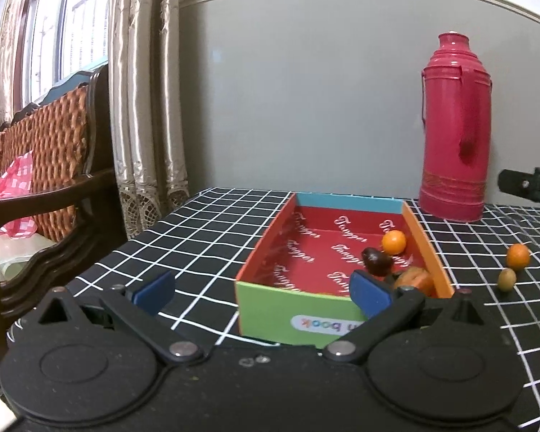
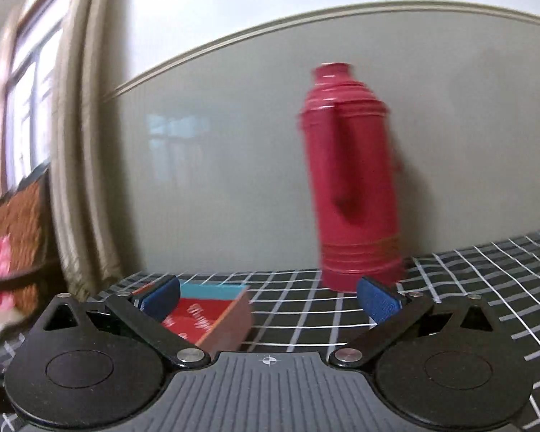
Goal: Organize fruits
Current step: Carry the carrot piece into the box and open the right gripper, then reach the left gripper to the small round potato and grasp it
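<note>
Red-lined cardboard box (image 1: 327, 252) printed with white script, label reading "book", holding an orange (image 1: 394, 242) and dark fruit (image 1: 377, 261), another orange (image 1: 517, 256) and green fruit (image 1: 507, 279) on checked desk (image 1: 205, 230), pink thermos (image 1: 456, 129) behind, left gripper (image 1: 262, 289) and right gripper (image 2: 269, 300) fingers both wide, empty.

A lived-in home room: satin curtains (image 1: 144, 108) hang by a window (image 1: 50, 32), a dark wooden settee (image 1: 54, 165) with a woven back stands alongside, and a red thermos (image 1: 457, 129) sits on the tabletop's checked cloth (image 1: 205, 223).
</note>
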The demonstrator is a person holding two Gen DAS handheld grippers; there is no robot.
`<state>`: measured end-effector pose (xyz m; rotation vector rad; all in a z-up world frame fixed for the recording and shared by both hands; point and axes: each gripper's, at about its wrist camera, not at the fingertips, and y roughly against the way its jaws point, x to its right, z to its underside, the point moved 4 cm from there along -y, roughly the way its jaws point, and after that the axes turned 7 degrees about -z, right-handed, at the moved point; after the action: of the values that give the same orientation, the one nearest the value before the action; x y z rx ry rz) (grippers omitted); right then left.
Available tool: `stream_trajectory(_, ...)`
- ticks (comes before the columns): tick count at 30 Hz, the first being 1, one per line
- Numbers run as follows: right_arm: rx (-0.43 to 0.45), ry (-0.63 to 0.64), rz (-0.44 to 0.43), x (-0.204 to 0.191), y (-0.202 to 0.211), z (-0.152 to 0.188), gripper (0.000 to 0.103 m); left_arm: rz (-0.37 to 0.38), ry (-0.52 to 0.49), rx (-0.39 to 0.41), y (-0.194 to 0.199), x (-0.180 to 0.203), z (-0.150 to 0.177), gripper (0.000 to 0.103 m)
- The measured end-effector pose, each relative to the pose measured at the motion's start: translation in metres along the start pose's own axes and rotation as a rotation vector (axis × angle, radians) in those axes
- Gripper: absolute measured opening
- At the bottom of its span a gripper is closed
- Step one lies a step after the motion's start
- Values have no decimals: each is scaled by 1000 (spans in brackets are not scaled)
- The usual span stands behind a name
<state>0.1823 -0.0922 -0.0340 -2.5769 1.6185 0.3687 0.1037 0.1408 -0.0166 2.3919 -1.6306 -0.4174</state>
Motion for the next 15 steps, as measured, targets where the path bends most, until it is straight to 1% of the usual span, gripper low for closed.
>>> stream_trajectory(3,2,-33,33,21,9,-6,103,18,4,2,2,8,-1,97)
stream_trajectory(8,20,-35,78,46,29,-17,103,48,-4,10,5,25,-3,97)
stream_trajectory(12,31,-36,118,67,43,-24,103,67,-33,17,7,44,-3,97)
stream_trajectory(15,31,-46,140,80,52,-26,103,96,-49,24,10,61,-4,97)
